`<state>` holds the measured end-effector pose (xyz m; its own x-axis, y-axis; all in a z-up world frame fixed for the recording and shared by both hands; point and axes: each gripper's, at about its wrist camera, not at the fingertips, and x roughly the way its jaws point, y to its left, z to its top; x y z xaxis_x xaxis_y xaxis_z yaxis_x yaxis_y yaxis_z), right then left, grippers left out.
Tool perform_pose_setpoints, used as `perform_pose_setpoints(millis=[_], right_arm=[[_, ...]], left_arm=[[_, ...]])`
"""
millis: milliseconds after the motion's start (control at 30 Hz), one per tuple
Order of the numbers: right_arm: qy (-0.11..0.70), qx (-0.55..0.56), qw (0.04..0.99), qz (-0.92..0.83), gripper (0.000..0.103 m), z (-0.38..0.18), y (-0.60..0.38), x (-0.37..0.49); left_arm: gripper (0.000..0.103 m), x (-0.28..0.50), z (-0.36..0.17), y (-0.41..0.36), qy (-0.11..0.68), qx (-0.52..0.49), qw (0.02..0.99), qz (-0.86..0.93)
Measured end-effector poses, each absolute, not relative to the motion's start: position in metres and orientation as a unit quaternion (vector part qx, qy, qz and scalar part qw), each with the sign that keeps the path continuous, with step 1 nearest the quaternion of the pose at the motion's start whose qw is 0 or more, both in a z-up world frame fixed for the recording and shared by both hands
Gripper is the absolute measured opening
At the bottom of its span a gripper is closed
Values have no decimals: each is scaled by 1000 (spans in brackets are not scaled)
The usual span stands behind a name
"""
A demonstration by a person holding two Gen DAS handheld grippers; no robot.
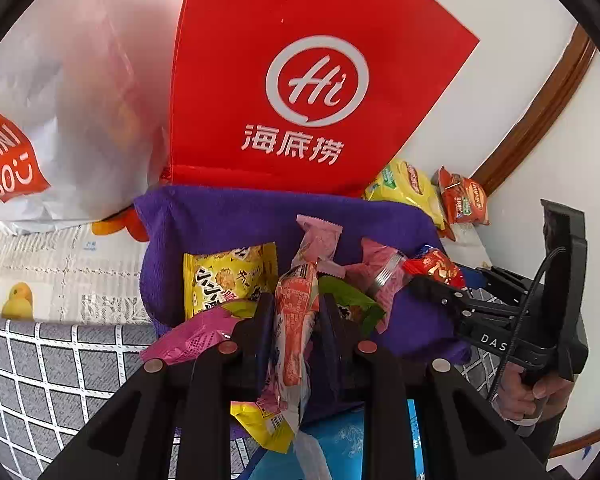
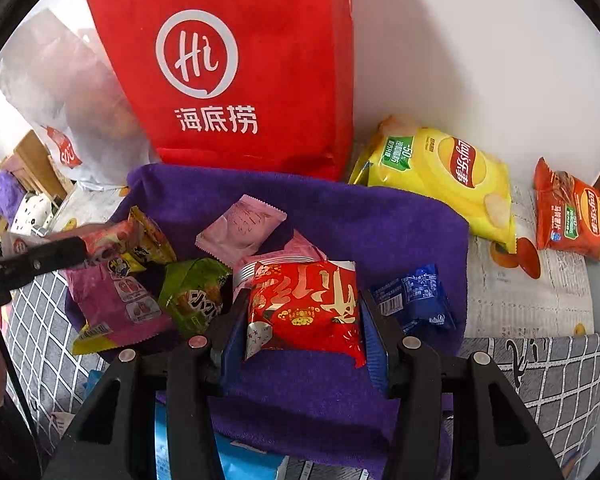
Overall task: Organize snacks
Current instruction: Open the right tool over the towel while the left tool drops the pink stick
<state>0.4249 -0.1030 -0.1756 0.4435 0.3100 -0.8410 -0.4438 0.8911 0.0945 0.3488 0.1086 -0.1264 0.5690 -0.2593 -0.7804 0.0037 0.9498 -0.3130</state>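
Observation:
Small snack packets lie on a purple towel (image 2: 380, 224). My left gripper (image 1: 294, 312) is shut on a long orange-and-white packet (image 1: 296, 320), held above the towel (image 1: 204, 216). My right gripper (image 2: 304, 312) is shut on a red foil packet (image 2: 304, 304); it also shows in the left wrist view (image 1: 436, 266). On the towel lie a pink packet (image 2: 240, 228), a green packet (image 2: 192, 296), a magenta packet (image 2: 112, 304) and a blue packet (image 2: 416, 300). A yellow packet (image 1: 224, 276) lies in front of the left gripper.
A red Haidilao bag (image 2: 236, 64) stands behind the towel, with a white Miniso bag (image 1: 48, 120) to its left. A yellow Lay's bag (image 2: 440, 176) and an orange Lay's bag (image 2: 572, 212) lie at the right by the white wall. A grey checked cloth (image 1: 40, 372) covers the surface.

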Motion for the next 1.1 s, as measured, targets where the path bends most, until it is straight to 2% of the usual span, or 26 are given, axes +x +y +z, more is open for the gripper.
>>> perform_pose_setpoints(millis=[533, 867, 967, 1033, 1100], right_arm=[[485, -100, 844, 207, 53, -183, -92, 424], [477, -97, 847, 213, 63, -177, -86, 420], [470, -86, 851, 219, 65, -171, -88, 419], [460, -79, 857, 217, 73, -166, -89, 418], [451, -74, 863, 217, 75, -161, -91, 416]], left_arm=[[23, 357, -143, 107, 480, -135, 864, -64], [23, 355, -138, 110, 476, -136, 866, -67], [31, 354, -135, 109, 472, -138, 868, -71], [47, 353, -131, 108, 467, -133, 871, -69], [56, 351, -128, 106, 459, -129, 876, -68]])
